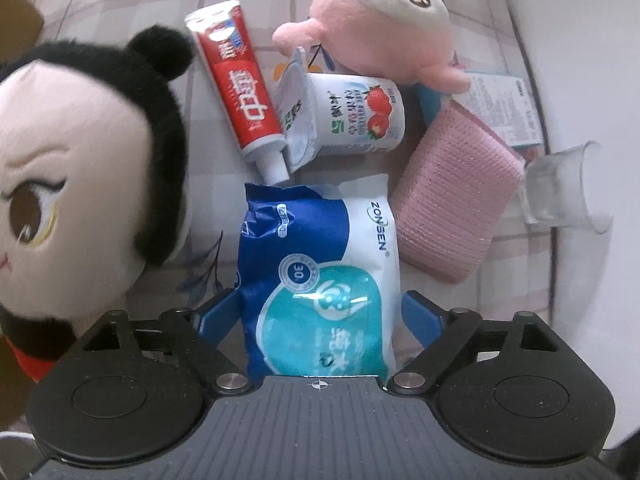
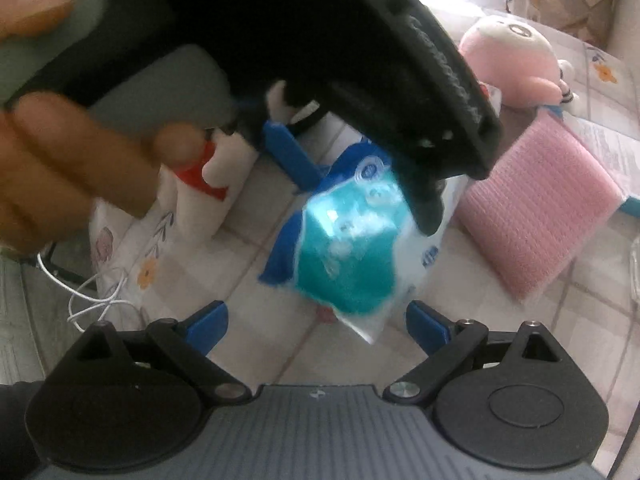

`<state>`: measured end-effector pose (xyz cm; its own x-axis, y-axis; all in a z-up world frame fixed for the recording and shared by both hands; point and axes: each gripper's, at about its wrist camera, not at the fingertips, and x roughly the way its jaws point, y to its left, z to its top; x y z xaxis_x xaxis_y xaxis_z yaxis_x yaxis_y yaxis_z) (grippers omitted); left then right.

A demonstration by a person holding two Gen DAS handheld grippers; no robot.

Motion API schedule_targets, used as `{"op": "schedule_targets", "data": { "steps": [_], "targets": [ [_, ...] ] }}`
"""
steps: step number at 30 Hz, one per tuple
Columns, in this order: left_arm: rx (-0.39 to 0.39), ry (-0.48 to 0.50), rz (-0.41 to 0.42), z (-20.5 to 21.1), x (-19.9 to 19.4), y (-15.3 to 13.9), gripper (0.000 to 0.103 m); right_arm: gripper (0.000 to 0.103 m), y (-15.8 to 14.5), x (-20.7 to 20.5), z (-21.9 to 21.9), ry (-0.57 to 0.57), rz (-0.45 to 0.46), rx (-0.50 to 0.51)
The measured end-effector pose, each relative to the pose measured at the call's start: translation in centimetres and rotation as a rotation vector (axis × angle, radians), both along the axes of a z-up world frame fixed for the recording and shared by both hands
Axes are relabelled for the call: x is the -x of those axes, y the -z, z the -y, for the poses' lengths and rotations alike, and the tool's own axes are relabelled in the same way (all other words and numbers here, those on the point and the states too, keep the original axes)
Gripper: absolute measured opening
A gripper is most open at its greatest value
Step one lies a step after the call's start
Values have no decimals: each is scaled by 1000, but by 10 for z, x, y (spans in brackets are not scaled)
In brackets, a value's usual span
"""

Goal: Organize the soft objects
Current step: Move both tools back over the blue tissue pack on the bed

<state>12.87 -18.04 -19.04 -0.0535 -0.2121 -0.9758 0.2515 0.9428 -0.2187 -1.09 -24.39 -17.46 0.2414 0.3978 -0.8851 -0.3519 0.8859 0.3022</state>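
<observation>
A blue, white and teal wipes pack (image 1: 320, 276) lies between the blue fingers of my left gripper (image 1: 320, 312), which sit wide at its two sides; I cannot tell whether they press it. In the right wrist view the pack (image 2: 348, 248) hangs lifted under the left gripper's black body (image 2: 340, 60). My right gripper (image 2: 316, 322) is open and empty just below the pack. A black-haired plush doll (image 1: 76, 184) lies at the left. A pink plush (image 1: 384, 20) lies at the back. A pink knitted sponge (image 1: 456, 196) lies at the right.
A red toothpaste tube (image 1: 236, 92), a strawberry yogurt cup (image 1: 352, 116), a clear plastic cup (image 1: 568, 192) and a blue-edged box (image 1: 504, 108) lie on the checked floral cloth (image 1: 120, 8). A white cable (image 2: 92, 300) lies at the cloth's left edge. A hand (image 2: 60, 168) holds the left gripper.
</observation>
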Motion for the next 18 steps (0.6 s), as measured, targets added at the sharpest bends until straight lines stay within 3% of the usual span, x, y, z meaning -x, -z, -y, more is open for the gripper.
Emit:
{"op": "schedule_targets", "data": {
  "steps": [10,18],
  "targets": [
    [-94,44,51,18,7,12,95,98,-9,25,59,233,-63,8],
    [-95,2,44,16,12,22,79,98,-19,22,99,370,-28,34]
  ]
}}
